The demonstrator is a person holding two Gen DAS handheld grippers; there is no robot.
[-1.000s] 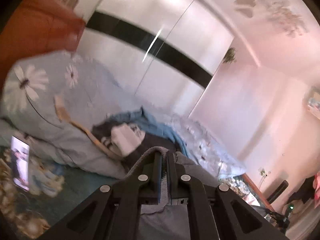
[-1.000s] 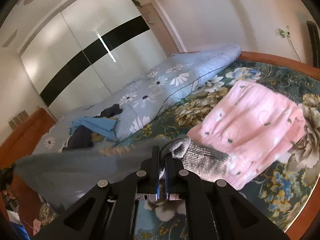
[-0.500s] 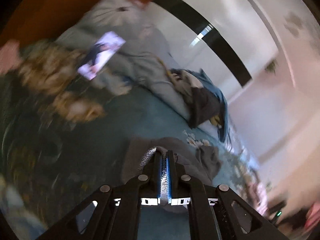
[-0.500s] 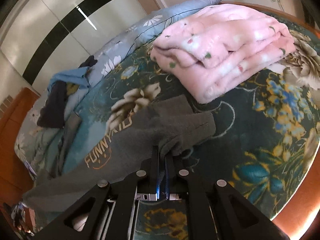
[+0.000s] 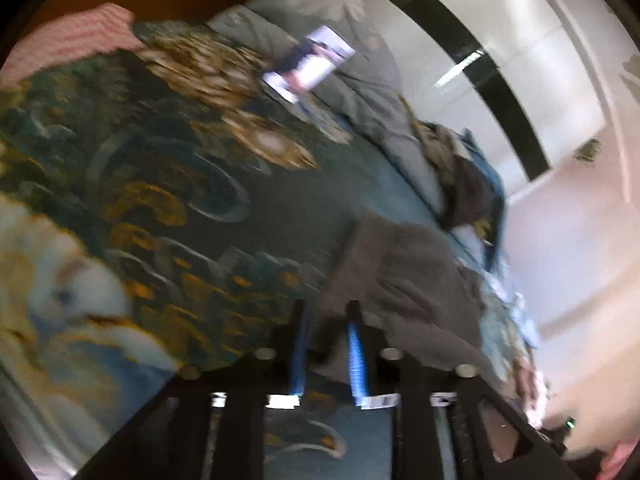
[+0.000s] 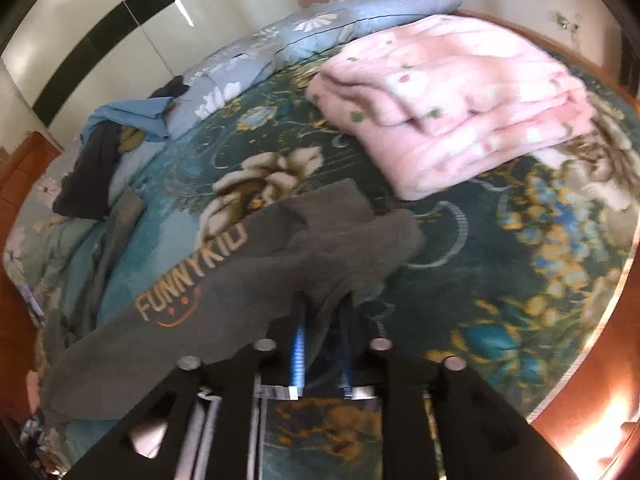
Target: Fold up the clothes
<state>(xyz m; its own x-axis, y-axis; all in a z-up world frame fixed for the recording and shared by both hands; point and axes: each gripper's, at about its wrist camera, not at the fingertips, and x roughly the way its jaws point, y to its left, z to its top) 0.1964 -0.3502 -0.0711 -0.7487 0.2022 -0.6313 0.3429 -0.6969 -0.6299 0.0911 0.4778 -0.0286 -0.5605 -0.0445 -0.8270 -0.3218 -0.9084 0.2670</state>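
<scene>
Directly ahead of us, a grey sweatshirt (image 6: 256, 276) lies spread on the bed's floral bedspread (image 6: 500, 264), its printed lettering "FUNNYKID" and a small orange smile facing up. In the right wrist view the garment runs from lower left up toward the middle of the bed, with a sleeve or hem end bunched near our right gripper (image 6: 322, 300). That gripper's jaws have just been opening and now stand a little apart; a fold of the grey cloth sits between the blue-lined fingers, and the pads do not seem to press it.

In the left wrist view, which is blurred, the other end of the sweatshirt (image 5: 404, 280) rests on the bedspread (image 5: 160, 160) just beyond our left gripper (image 5: 324, 308). Its jaws have also just been opening and stand spread, with the edge of the grey cloth between them, loose rather than pinched.

Beyond the sweatshirt, a folded pink blanket (image 6: 452, 96) lies to the right. A pale blue flowered quilt (image 6: 288, 44) runs along the far edge of the bed, and a heap of blue and dark clothes (image 6: 116, 136) sits at the left. A lit phone (image 5: 310, 62) lies near the quilt in the left view. A white wardrobe with a black band (image 6: 100, 12) stands behind the bed.
</scene>
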